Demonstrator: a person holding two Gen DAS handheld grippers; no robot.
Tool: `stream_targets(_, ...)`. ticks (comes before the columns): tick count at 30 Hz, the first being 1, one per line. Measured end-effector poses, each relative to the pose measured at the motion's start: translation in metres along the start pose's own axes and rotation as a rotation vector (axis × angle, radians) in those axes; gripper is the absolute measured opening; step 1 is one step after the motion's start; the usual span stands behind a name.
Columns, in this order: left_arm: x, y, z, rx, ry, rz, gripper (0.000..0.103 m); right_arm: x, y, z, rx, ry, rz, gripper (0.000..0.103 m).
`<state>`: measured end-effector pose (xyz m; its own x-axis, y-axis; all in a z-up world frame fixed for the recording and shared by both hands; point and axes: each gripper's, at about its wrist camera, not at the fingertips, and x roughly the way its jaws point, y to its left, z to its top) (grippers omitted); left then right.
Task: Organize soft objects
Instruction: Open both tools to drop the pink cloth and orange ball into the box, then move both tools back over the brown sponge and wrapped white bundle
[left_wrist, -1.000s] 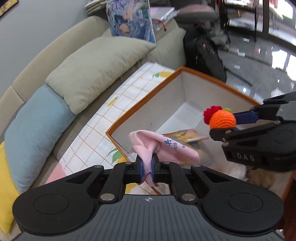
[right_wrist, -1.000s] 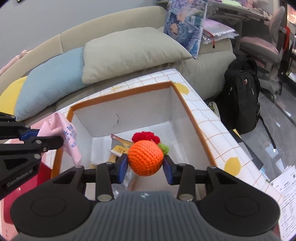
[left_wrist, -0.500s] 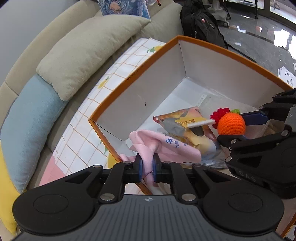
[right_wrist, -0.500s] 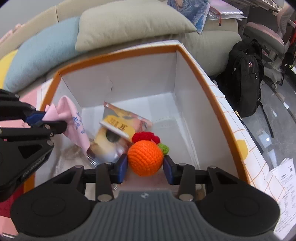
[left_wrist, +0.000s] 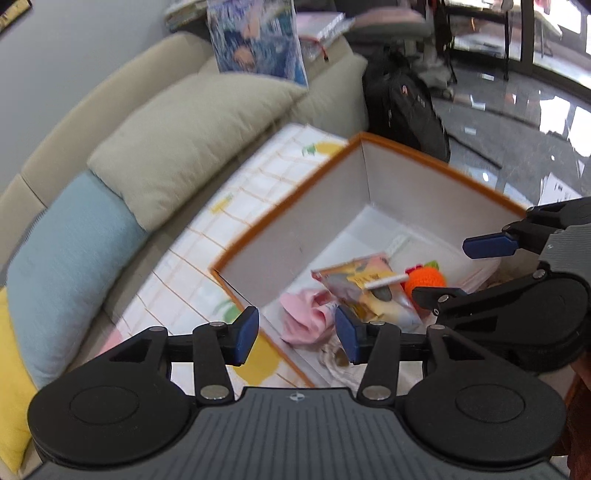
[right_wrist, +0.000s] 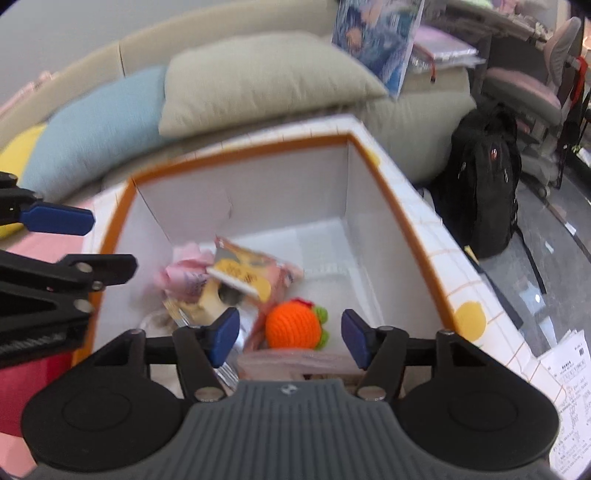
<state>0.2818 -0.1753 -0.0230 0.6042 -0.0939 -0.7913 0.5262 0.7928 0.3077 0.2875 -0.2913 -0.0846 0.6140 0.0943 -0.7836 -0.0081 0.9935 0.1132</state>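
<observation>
An orange-rimmed white storage box (left_wrist: 288, 203) (right_wrist: 417, 236) stands before the sofa. Inside lie a pink cloth (left_wrist: 306, 317) (right_wrist: 181, 269), an orange crocheted ball (left_wrist: 424, 281) (right_wrist: 293, 328) with red and green trim, and a snack packet (left_wrist: 365, 291) (right_wrist: 240, 284). My left gripper (left_wrist: 295, 334) is open and empty above the box's near left corner, over the cloth. My right gripper (right_wrist: 290, 338) is open and empty above the ball. Each gripper shows in the other's view: the right (left_wrist: 487, 269), the left (right_wrist: 70, 240).
A sofa holds a beige pillow (left_wrist: 192, 136), a blue pillow (left_wrist: 66, 258) and a yellow one (left_wrist: 11, 376). A black backpack (right_wrist: 484, 177) stands right of the box. Papers (right_wrist: 569, 373) lie on the floor at right. A printed cushion (left_wrist: 258, 40) leans at the back.
Both grippers opened. The pink cloth dropped from the left one and the orange ball from the right one; both now lie in the box. Both grippers rose a little.
</observation>
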Motion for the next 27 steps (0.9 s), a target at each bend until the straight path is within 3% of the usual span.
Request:
stream_targets(6,-0.045,0.017,-0.014,-0.066,-0.124,0.001,0.058,-0.019,0.000,-0.003,0.050,-0.080,0.038,0.062)
stream_targets(14,-0.096,0.035,-0.065,-0.161,-0.226,0.038,0.061,-0.054,0.023,-0.022,0.018,-0.155,0.082,0.062)
stream_targets(19,-0.110,0.044,-0.102,-0.236,-0.228,0.096,0.061,-0.075,0.050,-0.046,-0.028,-0.155,0.115,0.062)
stream_targets(27,-0.119,0.070,-0.172,-0.426,-0.152,0.147,0.061,-0.090,0.113,-0.070,-0.169,-0.093,0.229,0.062)
